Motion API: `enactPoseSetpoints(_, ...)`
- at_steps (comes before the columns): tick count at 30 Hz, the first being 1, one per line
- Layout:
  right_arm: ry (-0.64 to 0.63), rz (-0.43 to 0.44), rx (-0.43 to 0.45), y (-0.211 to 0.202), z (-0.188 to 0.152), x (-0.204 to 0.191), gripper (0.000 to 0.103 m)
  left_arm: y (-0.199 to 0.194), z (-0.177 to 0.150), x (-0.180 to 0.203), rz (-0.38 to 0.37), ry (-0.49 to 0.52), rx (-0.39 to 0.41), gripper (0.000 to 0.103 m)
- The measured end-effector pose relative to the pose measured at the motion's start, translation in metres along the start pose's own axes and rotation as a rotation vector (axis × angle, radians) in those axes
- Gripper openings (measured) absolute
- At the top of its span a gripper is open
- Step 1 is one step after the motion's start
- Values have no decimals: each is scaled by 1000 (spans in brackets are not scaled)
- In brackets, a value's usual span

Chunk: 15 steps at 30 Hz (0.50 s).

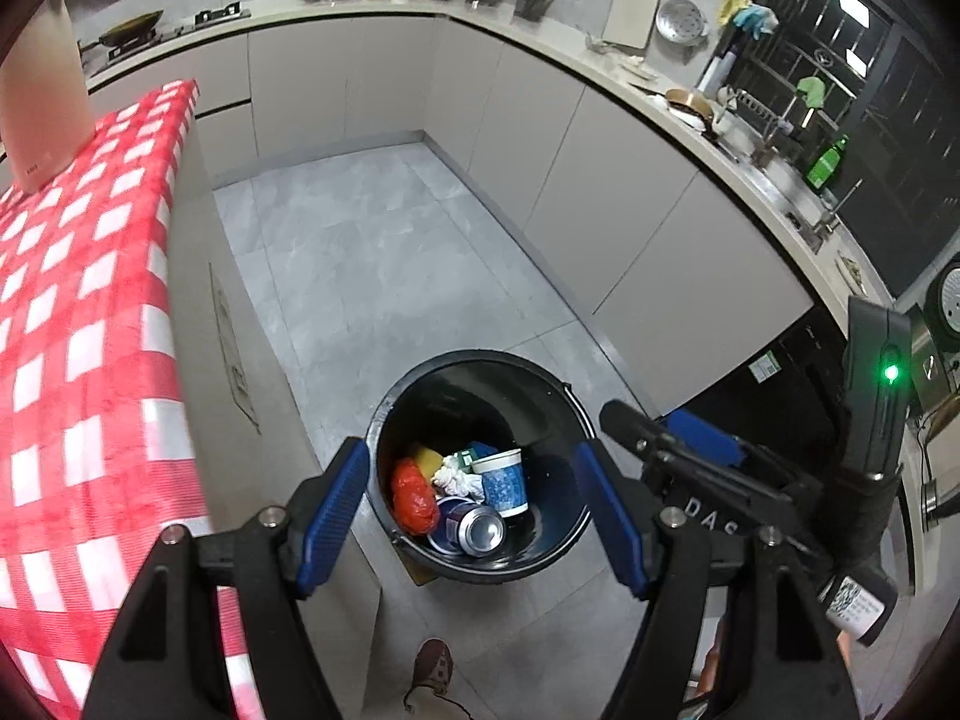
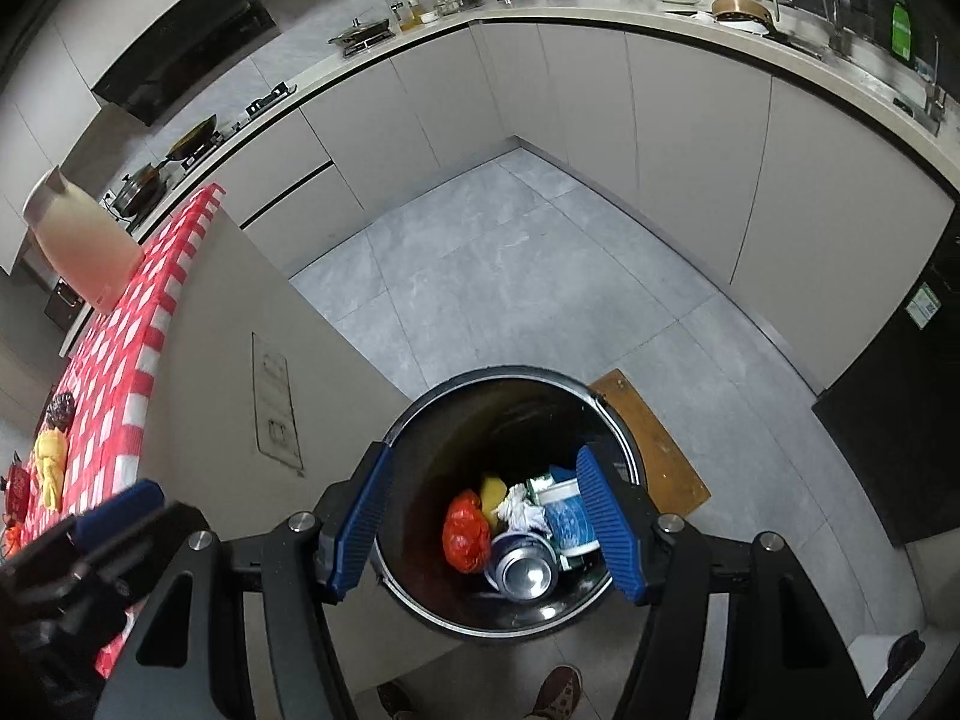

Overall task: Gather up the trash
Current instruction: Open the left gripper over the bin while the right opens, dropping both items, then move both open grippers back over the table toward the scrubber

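Note:
A black round trash bin (image 1: pixel 558 408) (image 2: pixel 420 420) stands on the grey floor beside the counter. Inside lie a red crumpled bag (image 1: pixel 414 495) (image 2: pixel 465 531), a metal can (image 1: pixel 477 531) (image 2: pixel 525 570), a blue-patterned paper cup (image 1: pixel 504 480) (image 2: pixel 570 519), white crumpled paper (image 1: pixel 459 480) (image 2: pixel 519 507) and a yellow piece (image 1: pixel 426 456) (image 2: pixel 492 489). My left gripper (image 1: pixel 474 516) is open and empty above the bin. My right gripper (image 2: pixel 489 525) is open and empty above the bin; its body shows in the left wrist view (image 1: pixel 720 480).
A counter with a red-checked cloth (image 1: pixel 72 312) (image 2: pixel 120 372) stands left of the bin, with a beige jug (image 2: pixel 84 246) and small items (image 2: pixel 51 468) on it. A brown board (image 2: pixel 654 438) lies behind the bin. Cabinets line the far walls. Shoes (image 2: pixel 558 690) show below.

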State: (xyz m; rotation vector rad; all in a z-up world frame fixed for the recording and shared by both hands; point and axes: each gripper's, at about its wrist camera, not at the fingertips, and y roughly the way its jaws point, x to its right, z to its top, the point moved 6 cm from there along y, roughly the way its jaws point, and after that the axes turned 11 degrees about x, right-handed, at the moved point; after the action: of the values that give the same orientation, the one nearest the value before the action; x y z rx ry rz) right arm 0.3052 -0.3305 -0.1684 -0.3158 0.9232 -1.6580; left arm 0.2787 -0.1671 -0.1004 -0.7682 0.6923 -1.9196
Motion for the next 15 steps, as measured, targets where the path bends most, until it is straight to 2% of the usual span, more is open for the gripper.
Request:
enactPoseSetpoints(8, 13, -2, 25, -30, -10, -30, 65, -33, 1, -19, -10, 22, 20, 73)
enactPoseSetpoints(15, 5, 9, 45, -51, -18, -72, 65, -63, 2, -48, -7, 28, 43, 73)
